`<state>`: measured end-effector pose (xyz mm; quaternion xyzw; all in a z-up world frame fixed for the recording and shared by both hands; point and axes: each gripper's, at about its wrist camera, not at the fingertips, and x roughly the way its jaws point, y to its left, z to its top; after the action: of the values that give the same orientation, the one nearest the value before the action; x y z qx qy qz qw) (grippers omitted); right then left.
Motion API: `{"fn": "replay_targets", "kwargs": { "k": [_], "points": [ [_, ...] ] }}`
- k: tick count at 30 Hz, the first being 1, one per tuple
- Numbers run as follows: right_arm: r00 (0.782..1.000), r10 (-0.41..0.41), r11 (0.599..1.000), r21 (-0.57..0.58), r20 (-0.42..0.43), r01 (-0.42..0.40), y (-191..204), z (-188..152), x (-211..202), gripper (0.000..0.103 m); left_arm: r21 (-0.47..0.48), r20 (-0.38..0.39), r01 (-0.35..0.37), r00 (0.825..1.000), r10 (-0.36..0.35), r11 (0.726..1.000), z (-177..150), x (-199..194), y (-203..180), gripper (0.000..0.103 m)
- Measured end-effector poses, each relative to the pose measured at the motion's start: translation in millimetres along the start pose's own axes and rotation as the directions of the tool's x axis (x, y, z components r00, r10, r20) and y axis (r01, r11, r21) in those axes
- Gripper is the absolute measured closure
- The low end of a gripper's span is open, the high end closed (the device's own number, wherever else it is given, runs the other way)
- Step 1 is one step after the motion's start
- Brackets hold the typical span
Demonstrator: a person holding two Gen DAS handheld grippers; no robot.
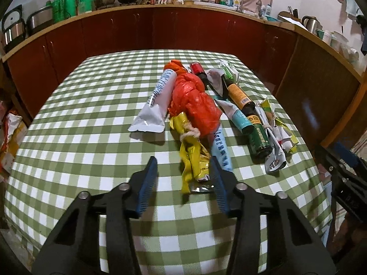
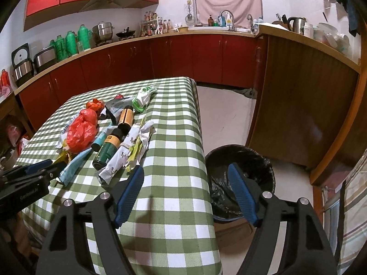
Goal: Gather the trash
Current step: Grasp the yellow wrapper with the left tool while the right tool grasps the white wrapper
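Left wrist: left gripper (image 1: pixel 183 160) fingers apart, yellow wrapper (image 1: pixel 192 158) lying between them on the worktop (image 1: pixel 80 126), long axis running away from the fingers; its near end partly hidden

Right wrist: right gripper (image 2: pixel 185 171) fingers apart, empty, farther off; bin (image 2: pixel 240 171) beyond, floor-level, rim partly cut

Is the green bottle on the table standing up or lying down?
Lying down. The green bottle rests on its side on the checked tablecloth, its round end facing the camera, among the other trash.

Warm indoor light, soft shadows, fisheye-bent edges, dark corners
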<state>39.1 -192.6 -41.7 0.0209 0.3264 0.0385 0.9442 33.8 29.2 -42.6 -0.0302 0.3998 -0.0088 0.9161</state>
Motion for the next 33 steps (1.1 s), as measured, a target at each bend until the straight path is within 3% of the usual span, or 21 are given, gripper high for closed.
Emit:
{"fn": "replay_targets", "kwargs": {
  "k": [5, 9, 17, 28, 33],
  "points": [
    [1.0, 0.002, 1.0, -0.001, 0.0, -0.002, 0.3, 0.0, 1.2, 0.031, 0.007, 0.007, 0.058, 0.998, -0.058, 0.998, 0.3, 1.0, -0.6, 0.085],
    [1.0, 0.006, 1.0, -0.004, -0.003, -0.006, 1.1, 0.0, 2.5, 0.032, 0.008, 0.014, 0.068, 0.998, -0.068, 0.998, 0.1, 0.8, 0.8, 0.09],
    [1.0, 0.024, 1.0, -0.02, 0.002, -0.024, 10.9, 1.3, 1.2, 0.035, 0.011, 0.019, 0.067, 0.998, -0.067, 0.998, -6.2, -13.3, 9.2, 0.092],
    [0.998, 0.059, 0.997, -0.057, -0.006, -0.06, 38.3, 13.0, 17.5, 0.047, -0.006, 0.042, 0.036, 0.998, -0.036, 0.999, -4.2, -24.7, 30.5, 0.092],
    [0.997, 0.067, 0.995, -0.07, -0.042, -0.07, 44.7, 12.0, 31.5, 0.062, -0.006, 0.038, 0.028, 0.999, -0.028, 1.0, -5.9, -23.0, 34.7, 0.092]
  ]
}}
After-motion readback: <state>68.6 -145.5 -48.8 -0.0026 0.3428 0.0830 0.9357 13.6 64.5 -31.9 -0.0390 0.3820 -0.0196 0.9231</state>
